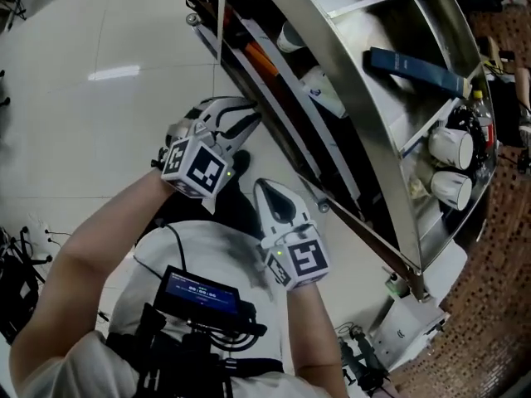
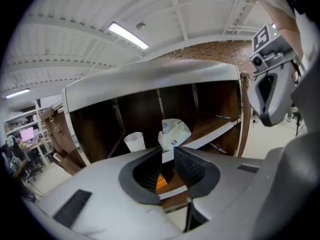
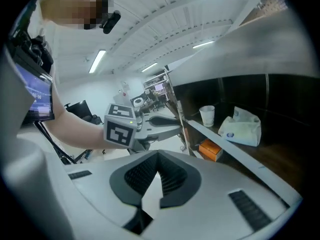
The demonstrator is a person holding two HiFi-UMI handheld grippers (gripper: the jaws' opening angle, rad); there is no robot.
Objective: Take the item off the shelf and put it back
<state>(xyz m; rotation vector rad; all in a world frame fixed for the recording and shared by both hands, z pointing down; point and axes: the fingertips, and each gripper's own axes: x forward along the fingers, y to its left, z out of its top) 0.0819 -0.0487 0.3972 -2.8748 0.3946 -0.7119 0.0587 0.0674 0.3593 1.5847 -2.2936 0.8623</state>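
Note:
A white soft pack (image 2: pixel 174 132) with a blue mark lies on a middle shelf of the metal rack (image 1: pixel 390 181). It also shows in the right gripper view as the pack (image 3: pixel 242 126) and from above as the pack (image 1: pixel 319 89). My left gripper (image 2: pixel 167 158) points at the shelf from a short way off, well short of the pack. Its jaws stand slightly apart with nothing between them. It sits at the rack's front edge as the left gripper (image 1: pixel 247 118). My right gripper (image 3: pixel 157 158) is shut and empty, beside and behind the left one, and shows as the right gripper (image 1: pixel 262 186).
A white paper cup (image 2: pixel 134 141) stands left of the pack, and an orange box (image 3: pixel 211 150) lies on the shelf below. Higher shelves hold a dark blue flat item (image 1: pixel 415 69) and white cups (image 1: pixel 452 148). Glossy floor (image 1: pixel 99 73) spreads to the left.

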